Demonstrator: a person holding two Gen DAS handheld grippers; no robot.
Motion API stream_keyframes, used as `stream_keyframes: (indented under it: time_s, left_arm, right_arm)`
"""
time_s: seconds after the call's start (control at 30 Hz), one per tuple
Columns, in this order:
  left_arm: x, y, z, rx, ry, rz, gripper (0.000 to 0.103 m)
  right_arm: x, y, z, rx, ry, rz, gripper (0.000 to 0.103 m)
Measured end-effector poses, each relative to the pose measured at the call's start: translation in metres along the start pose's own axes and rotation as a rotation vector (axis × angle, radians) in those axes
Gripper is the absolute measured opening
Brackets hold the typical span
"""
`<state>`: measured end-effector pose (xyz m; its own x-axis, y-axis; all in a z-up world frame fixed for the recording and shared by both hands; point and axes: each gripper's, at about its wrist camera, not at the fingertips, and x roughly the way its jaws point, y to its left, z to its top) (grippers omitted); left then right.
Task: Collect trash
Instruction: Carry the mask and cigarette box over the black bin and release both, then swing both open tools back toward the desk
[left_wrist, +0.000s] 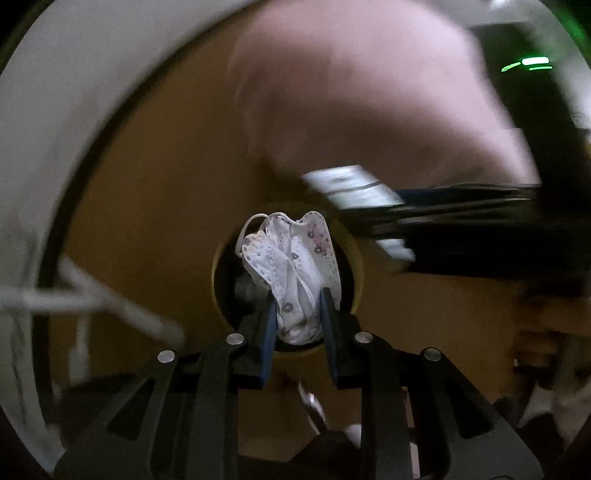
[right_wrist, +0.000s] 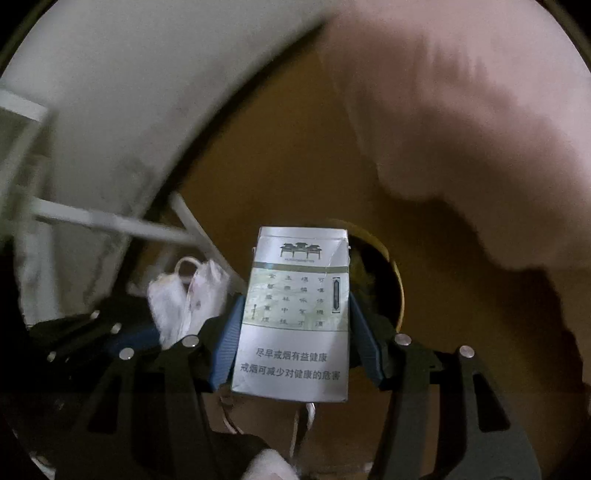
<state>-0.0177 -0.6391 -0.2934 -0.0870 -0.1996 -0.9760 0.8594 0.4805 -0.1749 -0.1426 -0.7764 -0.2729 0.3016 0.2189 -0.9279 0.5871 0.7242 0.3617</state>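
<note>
Brown floor fills most of both views, blurred, with a pale wall curving along one side and a large pinkish, soft-looking mass (right_wrist: 480, 140) along the other that is too smeared to name. You have both pieces of trash in hand: your left gripper (left_wrist: 299, 314) is nearly closed, its blue pads pinching a crumpled white face mask (left_wrist: 295, 273) with printed dots and an ear loop, and your right gripper (right_wrist: 295, 332) stands about half open, clamped across the sides of a silver cigarette pack (right_wrist: 295, 314) held upright between the pads. In the right wrist view the mask also shows just beside the pack, so your two hands are close together. Directly under both loads sits a round bin (left_wrist: 354, 254) with a yellowish rim and a dark inside; the mask hangs over its mouth, and the pack covers part of the mouth in the right wrist view, with the rim showing past the pack's edge. Something grey and indistinct lies inside the bin, but the interior is too dark to say what it is or how full it is. By my reading, the picking up is done for these two items and only the drop remains: neither has been let go yet. Whether more trash lies on the floor cannot be told, since the surroundings are blurred.
</note>
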Motion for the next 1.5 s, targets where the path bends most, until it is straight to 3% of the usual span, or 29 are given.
stream_keyframes:
  time_s: [0.07,0.17,0.23,0.5,0.57,0.6,0.63,0.7,0.8,0.87,0.93,0.97,1.07,1.17,1.23,1.37,1.43,1.5]
  left_arm:
    - [0.049,0.017,-0.001,-0.062,0.108,-0.009,0.022]
    - [0.088,0.027,-0.007,-0.146,0.190,-0.042,0.022]
    - [0.093,0.028,-0.006,-0.158,0.198,-0.069,0.022]
    - [0.088,0.029,0.009,-0.129,0.192,-0.062,0.022]
    - [0.088,0.030,0.011,-0.128,0.168,-0.026,0.038]
    - [0.083,0.028,0.011,-0.126,0.156,-0.008,0.067]
    - [0.079,0.027,0.012,-0.123,0.131,0.008,0.088]
    - [0.071,0.024,0.012,-0.110,0.081,0.016,0.093]
    - [0.053,0.017,0.013,-0.121,0.054,-0.007,0.093]
    - [0.022,0.003,0.014,-0.101,-0.041,-0.024,0.093]
    - [-0.027,-0.021,0.011,-0.016,-0.171,-0.024,0.093]
    - [-0.059,-0.036,0.007,0.045,-0.256,-0.011,0.093]
    - [-0.150,-0.058,-0.015,0.139,-0.494,0.080,0.094]
    - [-0.230,-0.038,-0.043,0.093,-0.682,0.123,0.094]
    - [-0.277,-0.009,-0.066,0.018,-0.786,0.215,0.094]
    - [-0.335,0.057,-0.114,-0.211,-0.885,0.520,0.096]
    - [-0.350,0.093,-0.145,-0.335,-0.887,0.668,0.096]
    - [-0.362,0.132,-0.184,-0.478,-0.870,0.762,0.096]
  right_arm:
    - [0.041,-0.013,-0.002,0.034,0.102,0.001,0.056]
    - [0.061,-0.025,-0.004,0.083,0.149,0.022,0.056]
    - [0.063,-0.031,0.000,0.094,0.145,0.022,0.056]
    - [0.067,-0.048,0.002,0.126,0.153,0.029,0.056]
    - [0.065,-0.047,0.003,0.127,0.143,0.033,0.062]
    - [0.060,-0.050,0.002,0.134,0.134,0.030,0.082]
    - [0.054,-0.050,0.004,0.136,0.109,0.019,0.094]
    - [0.043,-0.052,0.008,0.136,0.069,-0.015,0.094]
    - [0.010,-0.056,0.015,0.167,-0.013,-0.095,0.094]
    - [-0.036,-0.052,0.019,0.168,-0.147,-0.236,0.094]
    - [-0.079,-0.040,0.023,0.155,-0.251,-0.378,0.094]
    - [-0.106,-0.030,0.025,0.153,-0.307,-0.439,0.095]
    - [-0.177,0.014,0.016,0.112,-0.533,-0.432,0.096]
    - [-0.225,0.091,0.005,-0.017,-0.712,-0.391,0.096]
    - [-0.240,0.148,-0.004,-0.131,-0.810,-0.343,0.096]
    - [-0.237,0.266,-0.025,-0.364,-0.965,-0.238,0.096]
    - [-0.224,0.315,-0.032,-0.451,-0.972,-0.150,0.096]
    - [-0.204,0.368,-0.040,-0.526,-0.944,-0.053,0.096]
